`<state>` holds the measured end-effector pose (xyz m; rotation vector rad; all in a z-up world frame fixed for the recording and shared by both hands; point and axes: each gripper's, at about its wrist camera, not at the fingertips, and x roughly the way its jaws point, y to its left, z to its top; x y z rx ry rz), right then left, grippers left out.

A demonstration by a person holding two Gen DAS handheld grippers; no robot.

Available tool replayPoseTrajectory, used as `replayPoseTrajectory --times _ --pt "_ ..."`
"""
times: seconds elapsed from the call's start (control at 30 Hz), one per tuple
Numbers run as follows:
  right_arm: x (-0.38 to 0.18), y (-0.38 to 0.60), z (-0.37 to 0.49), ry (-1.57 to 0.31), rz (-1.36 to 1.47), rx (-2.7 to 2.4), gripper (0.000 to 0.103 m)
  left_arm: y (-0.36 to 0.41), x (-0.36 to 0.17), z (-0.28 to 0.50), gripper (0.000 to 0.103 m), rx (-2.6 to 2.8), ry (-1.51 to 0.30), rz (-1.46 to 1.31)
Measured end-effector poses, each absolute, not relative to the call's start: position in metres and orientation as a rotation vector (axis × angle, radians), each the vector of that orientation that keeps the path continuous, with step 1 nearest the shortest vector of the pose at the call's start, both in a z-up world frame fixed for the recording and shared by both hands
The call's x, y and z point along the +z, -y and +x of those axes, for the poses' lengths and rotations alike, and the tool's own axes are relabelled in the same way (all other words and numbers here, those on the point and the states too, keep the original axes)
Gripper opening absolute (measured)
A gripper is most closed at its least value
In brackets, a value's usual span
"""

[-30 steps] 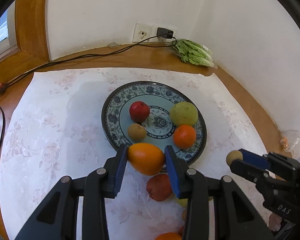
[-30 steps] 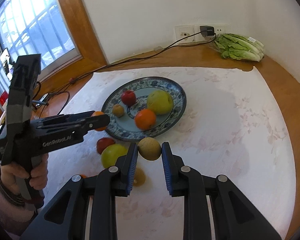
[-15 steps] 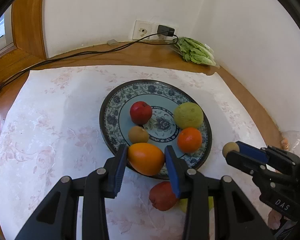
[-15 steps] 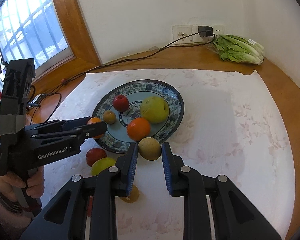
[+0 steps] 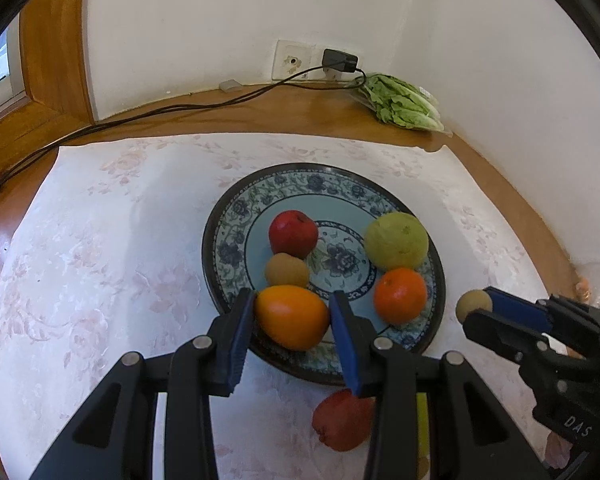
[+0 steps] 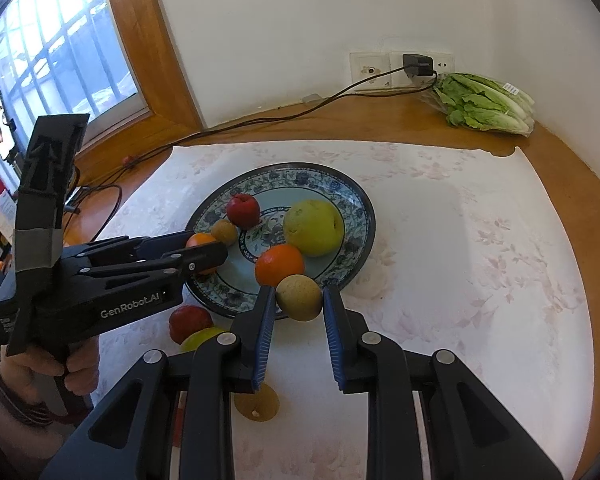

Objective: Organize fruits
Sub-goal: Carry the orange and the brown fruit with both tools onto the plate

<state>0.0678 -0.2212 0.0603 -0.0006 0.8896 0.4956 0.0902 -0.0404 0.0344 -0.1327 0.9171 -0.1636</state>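
Observation:
My left gripper (image 5: pixel 292 316) is shut on an orange oval fruit (image 5: pixel 291 317) and holds it over the near rim of the blue patterned plate (image 5: pixel 236 216). The plate holds a red apple (image 5: pixel 293 234), a brown kiwi (image 5: pixel 286 270), a green pear (image 5: pixel 396 240) and an orange (image 5: pixel 400 295). My right gripper (image 6: pixel 298 300) is shut on a tan round fruit (image 6: pixel 299 297) just off the plate's (image 6: pixel 356 204) front rim. It also shows in the left wrist view (image 5: pixel 474 305).
A red fruit (image 5: pixel 342 420) and a yellow-green fruit (image 6: pixel 202 338) lie on the white floral cloth (image 5: pixel 100 240) near the plate. A brown fruit (image 6: pixel 256 402) lies under my right gripper. Bagged lettuce (image 6: pixel 484 104), a plugged charger (image 6: pixel 418 65) and its cable sit along the back wall.
Both grippers have moved forward towards the plate with their fruits. The orange oval fruit now hangs over the plate's near rim, and the tan fruit is at the front rim.

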Motion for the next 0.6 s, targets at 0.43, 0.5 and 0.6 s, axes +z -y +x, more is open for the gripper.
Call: replayPoseTrajectory --times 0.43,0.5,0.6 --pt "0.056 0.211 0.073 -0.871 -0.026 0.492 0.026 0.042 0.029 0.096 0.040 -0.175 -0.920 -0.135" --pt "0.053 0.211 0.075 -0.875 -0.026 0.490 0.026 0.043 0.029 0.097 0.040 -0.172 -0.921 -0.132" --pt "0.050 0.213 0.078 -0.882 -0.022 0.482 0.026 0.045 0.028 0.098 0.040 -0.167 -0.918 -0.124"
